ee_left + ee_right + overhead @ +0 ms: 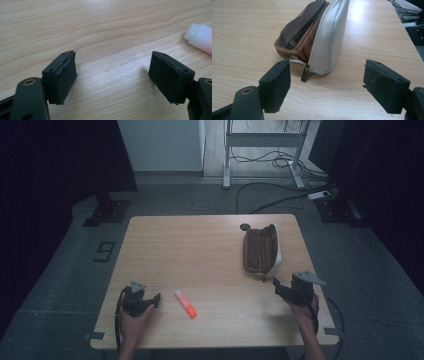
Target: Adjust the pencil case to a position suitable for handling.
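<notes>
The left claw (156,300) sat near the desk's (200,250) near-left corner, its jaws spread over bare wood. Just to its right lay a marker (185,303), slanted, its capped end nearer the claw and its other end closer to the near edge; in the left claw's own view that cap (200,37) lay ahead and to the right of the jaws, not between them. The right claw (276,286) hovered near the near-right corner, jaws apart with nothing between them. Directly ahead of it, towards the far edge, lay an unzipped pencil case (261,251), lengthwise away from the claw, its zipper pull (305,72) at the end nearest the jaws. Beyond the case, a grommet hole (245,227) sat in the desk near the far edge.
</notes>
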Demonstrator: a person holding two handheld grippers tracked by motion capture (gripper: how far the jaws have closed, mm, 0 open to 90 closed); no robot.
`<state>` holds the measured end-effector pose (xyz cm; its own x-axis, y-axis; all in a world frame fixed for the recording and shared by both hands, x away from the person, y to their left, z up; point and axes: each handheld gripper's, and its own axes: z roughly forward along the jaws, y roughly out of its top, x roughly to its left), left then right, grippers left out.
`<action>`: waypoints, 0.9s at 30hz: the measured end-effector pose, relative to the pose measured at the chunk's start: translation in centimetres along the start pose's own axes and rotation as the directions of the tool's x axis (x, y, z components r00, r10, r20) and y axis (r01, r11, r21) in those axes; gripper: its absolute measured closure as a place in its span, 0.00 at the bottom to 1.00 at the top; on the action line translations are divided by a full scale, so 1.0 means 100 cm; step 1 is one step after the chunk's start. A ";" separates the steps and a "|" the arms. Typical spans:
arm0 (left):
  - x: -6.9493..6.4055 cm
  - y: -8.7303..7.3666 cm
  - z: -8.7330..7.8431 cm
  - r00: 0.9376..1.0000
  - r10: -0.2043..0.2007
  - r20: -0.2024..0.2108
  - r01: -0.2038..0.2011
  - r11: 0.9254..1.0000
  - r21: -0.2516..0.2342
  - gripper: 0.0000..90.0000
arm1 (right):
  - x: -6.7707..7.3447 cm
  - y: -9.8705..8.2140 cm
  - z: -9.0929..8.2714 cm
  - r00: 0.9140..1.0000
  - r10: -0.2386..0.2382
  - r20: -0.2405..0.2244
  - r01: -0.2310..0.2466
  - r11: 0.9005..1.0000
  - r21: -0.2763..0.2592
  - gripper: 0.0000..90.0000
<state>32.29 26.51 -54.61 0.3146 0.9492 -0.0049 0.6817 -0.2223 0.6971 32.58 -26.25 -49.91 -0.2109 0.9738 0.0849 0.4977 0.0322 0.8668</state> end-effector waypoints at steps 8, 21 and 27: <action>0.000 0.000 0.000 1.000 0.000 0.000 0.000 1.000 0.000 0.24 | 0.000 0.015 0.007 1.000 -0.005 -0.006 0.005 1.000 -0.010 0.24; 0.000 0.000 0.000 1.000 0.000 0.000 0.000 1.000 0.000 0.24 | 0.007 0.038 0.029 0.999 -0.030 0.020 0.031 0.999 -0.014 0.26; 0.000 0.000 0.000 1.000 0.000 0.000 0.000 1.000 0.000 0.24 | 0.008 0.045 0.042 1.000 -0.019 0.023 0.019 1.000 -0.009 0.27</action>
<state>32.28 26.51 -54.61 0.3145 0.9493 -0.0046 0.6819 -0.2225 0.6968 38.23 -24.39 -48.02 -0.2007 0.9780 0.0569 0.4857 0.0489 0.8727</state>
